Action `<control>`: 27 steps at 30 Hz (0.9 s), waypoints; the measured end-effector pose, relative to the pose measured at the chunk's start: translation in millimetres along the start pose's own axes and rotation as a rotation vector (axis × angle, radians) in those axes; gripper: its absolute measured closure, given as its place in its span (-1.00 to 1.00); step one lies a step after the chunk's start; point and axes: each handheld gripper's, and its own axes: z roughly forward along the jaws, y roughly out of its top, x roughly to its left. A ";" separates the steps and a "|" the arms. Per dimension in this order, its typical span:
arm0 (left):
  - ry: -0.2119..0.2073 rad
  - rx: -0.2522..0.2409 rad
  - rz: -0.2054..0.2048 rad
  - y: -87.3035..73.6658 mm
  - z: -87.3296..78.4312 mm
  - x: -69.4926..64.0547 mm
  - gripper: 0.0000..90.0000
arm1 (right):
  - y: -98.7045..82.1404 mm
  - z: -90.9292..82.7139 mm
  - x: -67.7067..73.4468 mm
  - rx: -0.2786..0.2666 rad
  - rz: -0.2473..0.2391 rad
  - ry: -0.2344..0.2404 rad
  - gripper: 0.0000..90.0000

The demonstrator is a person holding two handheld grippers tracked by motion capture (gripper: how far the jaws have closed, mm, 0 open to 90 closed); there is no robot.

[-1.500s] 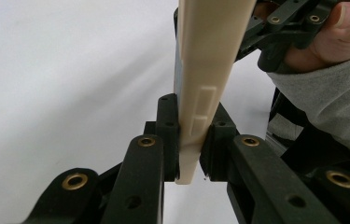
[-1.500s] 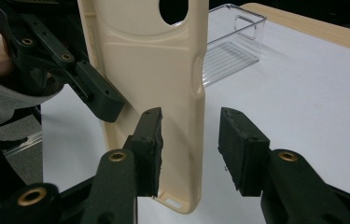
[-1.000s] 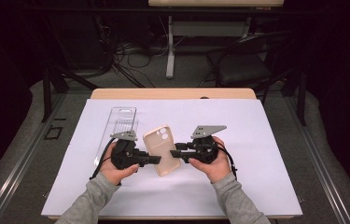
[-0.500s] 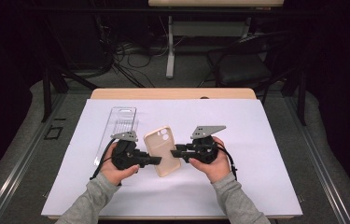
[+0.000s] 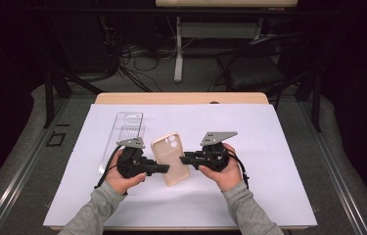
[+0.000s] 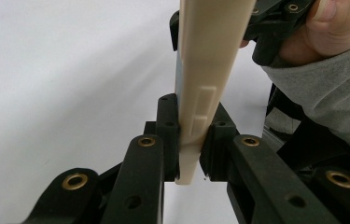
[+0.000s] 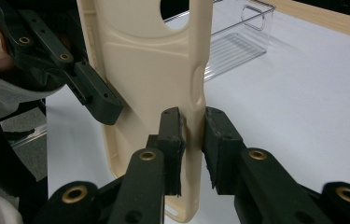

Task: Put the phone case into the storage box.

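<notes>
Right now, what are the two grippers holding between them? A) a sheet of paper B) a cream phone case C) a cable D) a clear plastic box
B: the left gripper and the right gripper each have their jaws on one long edge of the cream phone case; the clear plastic box lies apart on the table.

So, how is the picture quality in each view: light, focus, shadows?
High view: the white table cover is evenly lit, the room behind dark. Left gripper view: the phone case is sharp, the cover behind washed out and featureless. Right gripper view: the clear tray is slightly soft, and the nearest jaw parts are blurred.
</notes>
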 end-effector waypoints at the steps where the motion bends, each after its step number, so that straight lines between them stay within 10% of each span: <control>1: 0.000 0.000 0.001 0.0 -0.1 0.1 0.77 | -0.1 0.1 -0.1 0.000 -0.002 -0.001 0.75; 27: -0.002 -0.003 -0.001 -0.1 -0.4 1.3 0.77 | -2.1 0.2 -2.4 -0.017 -0.010 0.005 0.83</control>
